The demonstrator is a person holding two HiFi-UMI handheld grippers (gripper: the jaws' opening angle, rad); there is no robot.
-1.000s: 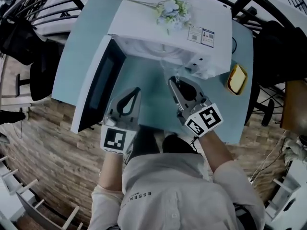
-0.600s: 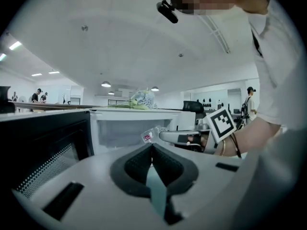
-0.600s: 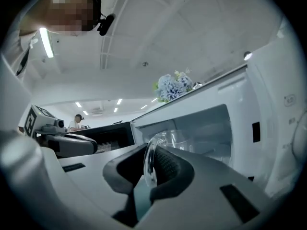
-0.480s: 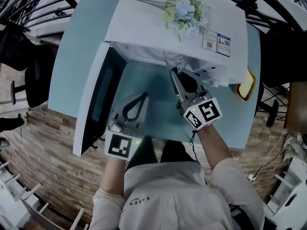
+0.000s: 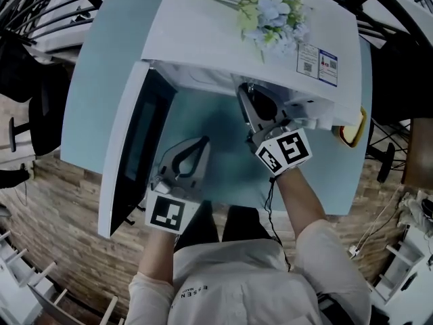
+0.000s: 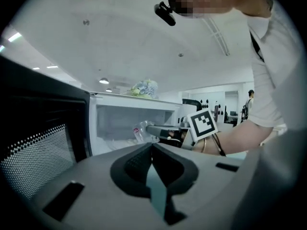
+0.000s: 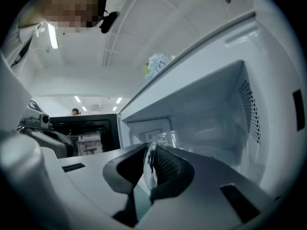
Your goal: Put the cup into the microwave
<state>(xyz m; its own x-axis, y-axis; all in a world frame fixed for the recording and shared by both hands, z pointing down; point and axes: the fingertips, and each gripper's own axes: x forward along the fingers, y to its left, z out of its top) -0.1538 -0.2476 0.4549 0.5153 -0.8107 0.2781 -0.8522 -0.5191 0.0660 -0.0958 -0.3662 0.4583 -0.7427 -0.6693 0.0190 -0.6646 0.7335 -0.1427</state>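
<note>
The white microwave (image 5: 223, 42) stands on the teal table with its door (image 5: 132, 147) swung open to the left. My right gripper (image 5: 245, 90) reaches level into the mouth of the oven, its tips at the edge of the top panel. In the right gripper view this gripper (image 7: 151, 159) is shut on the rim of a clear plastic cup (image 7: 165, 139), which hangs just inside the white cavity (image 7: 216, 109). From the left gripper view the cup (image 6: 139, 131) shows at the opening. My left gripper (image 5: 198, 142) hovers before the door, shut and empty (image 6: 152, 150).
A bunch of pale flowers (image 5: 274, 12) lies on the microwave's top. A yellow object (image 5: 353, 133) sits on the table (image 5: 216, 137) at the right of the oven. Dark chairs (image 5: 34, 110) stand off the table's left side.
Both grippers have moved forward and lower. The right one has carried the cup from in front of the oven to its opening.
</note>
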